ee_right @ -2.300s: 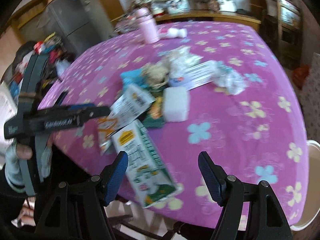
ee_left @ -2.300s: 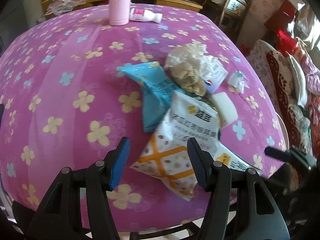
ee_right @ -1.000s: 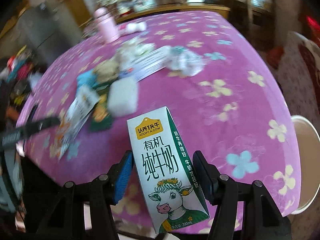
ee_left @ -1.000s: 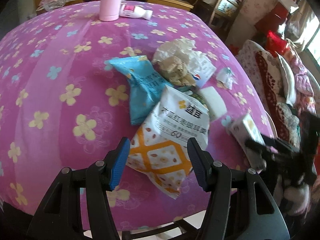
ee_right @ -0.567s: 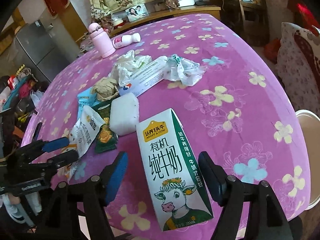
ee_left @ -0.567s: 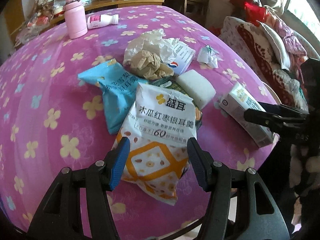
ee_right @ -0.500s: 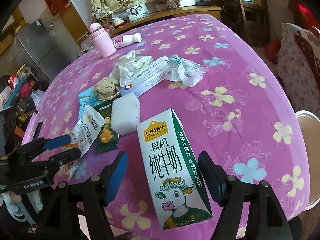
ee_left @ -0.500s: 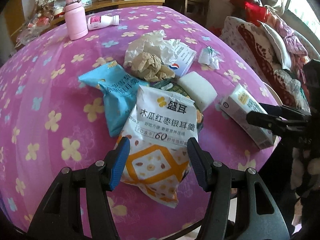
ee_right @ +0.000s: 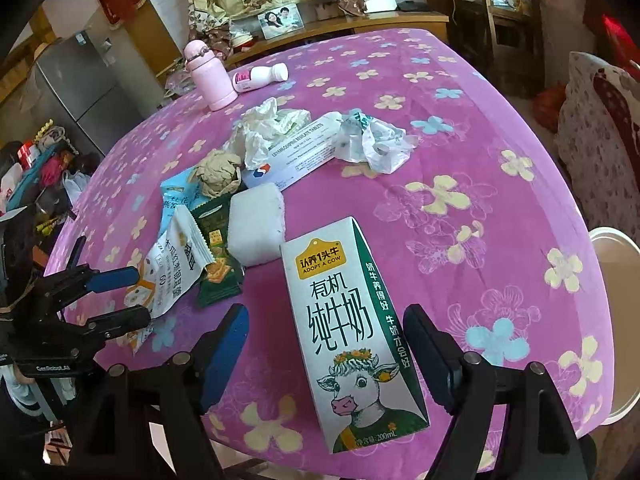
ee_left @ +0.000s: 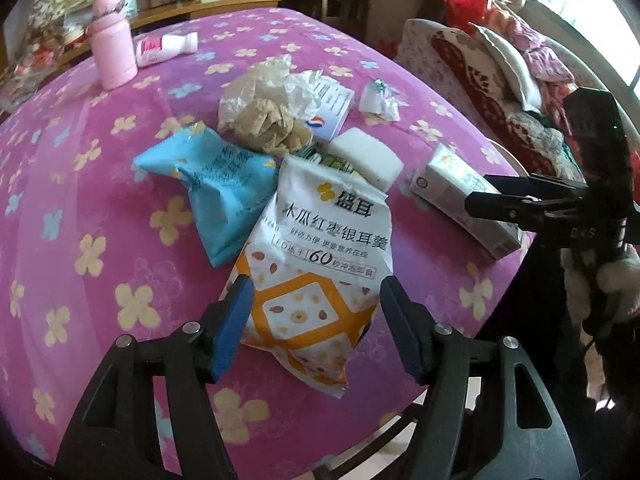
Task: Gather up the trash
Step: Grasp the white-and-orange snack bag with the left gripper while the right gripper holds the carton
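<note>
So both grippers are parked at the near edge of the table [ee_left: 100, 152], each lined up on a piece of trash. The left gripper [ee_left: 316, 320] is spread wide with the white-and-orange snack bag [ee_left: 320, 264] lying flat between its fingers, the bag's bottom end closest to the tips. The right gripper [ee_right: 326, 352] is also spread wide, straddling the milk carton [ee_right: 352, 332], which lies on its side with the cow print facing up. Neither set of fingers looks like it's touching anything, there's a gap on both sides.

The rest of the pile sits just ahead of the left gripper: a blue wrapper [ee_left: 216, 184], crumpled paper [ee_left: 268, 124], a white sponge block [ee_left: 366, 158] (not sure that one even counts as trash) and a crumpled plastic wrapper [ee_left: 378, 98] further out.

What I'd worry about: the snack bag is flat and floppy, so closing from the sides may just buckle it or slide it toward the table edge, and it already hangs close to that edge. The carton is rigid, but a grab near its bottom end could let it pivot and tip out. I can't see a bin anywhere.
</note>
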A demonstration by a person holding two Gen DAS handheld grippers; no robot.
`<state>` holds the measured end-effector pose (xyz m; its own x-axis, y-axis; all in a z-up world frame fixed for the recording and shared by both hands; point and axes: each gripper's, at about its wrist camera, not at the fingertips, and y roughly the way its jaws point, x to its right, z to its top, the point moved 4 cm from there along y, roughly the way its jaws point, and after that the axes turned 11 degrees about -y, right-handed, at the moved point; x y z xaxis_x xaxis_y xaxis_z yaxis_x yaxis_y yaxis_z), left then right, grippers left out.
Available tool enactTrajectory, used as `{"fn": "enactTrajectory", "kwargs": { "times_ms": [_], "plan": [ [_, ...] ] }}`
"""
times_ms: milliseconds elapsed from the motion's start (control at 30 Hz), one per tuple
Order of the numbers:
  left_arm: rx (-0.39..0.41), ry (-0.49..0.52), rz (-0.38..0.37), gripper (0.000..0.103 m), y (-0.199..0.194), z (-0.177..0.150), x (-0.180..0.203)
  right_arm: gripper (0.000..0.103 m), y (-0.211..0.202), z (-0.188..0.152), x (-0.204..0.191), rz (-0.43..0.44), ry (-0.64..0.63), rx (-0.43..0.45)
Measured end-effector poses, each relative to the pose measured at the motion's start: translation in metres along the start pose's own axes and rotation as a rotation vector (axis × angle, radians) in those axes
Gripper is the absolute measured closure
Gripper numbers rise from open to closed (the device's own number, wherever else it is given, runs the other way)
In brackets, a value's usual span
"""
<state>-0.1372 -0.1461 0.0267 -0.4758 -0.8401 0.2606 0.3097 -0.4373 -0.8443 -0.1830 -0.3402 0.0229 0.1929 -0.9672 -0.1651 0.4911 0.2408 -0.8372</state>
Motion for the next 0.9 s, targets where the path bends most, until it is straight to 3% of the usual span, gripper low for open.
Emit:
{"fn": "enactTrajectory", "kwargs": {
  "times_ms": [233,467,600,833,900],
  "plan": [
    [-0.051,0.079,0.038,0.034,0.018,0.005,-0.002,0.026,0.001,0.002,0.0,0.003,0.006,-0.003],
    [-0.037,0.173,0.11,0.033,0.03,0.011,0.008,0.026,0.003,0.003,-0.001,0.005,0.0,-0.01],
    [-0.04,0.121,0.141,0.032,0.043,0.021,0.0,0.026,0.006,0.005,-0.002,0.004,-0.006,-0.014],
    [-0.035,0.005,0.123,0.034,0.043,0.026,-0.009,0.026,0.009,0.001,-0.002,-0.037,-0.036,-0.032],
    [-0.035,-0.035,0.104,0.06,0.037,0.024,-0.011,0.026,0.013,-0.001,-0.002,-0.056,-0.055,-0.051]
  ]
}}
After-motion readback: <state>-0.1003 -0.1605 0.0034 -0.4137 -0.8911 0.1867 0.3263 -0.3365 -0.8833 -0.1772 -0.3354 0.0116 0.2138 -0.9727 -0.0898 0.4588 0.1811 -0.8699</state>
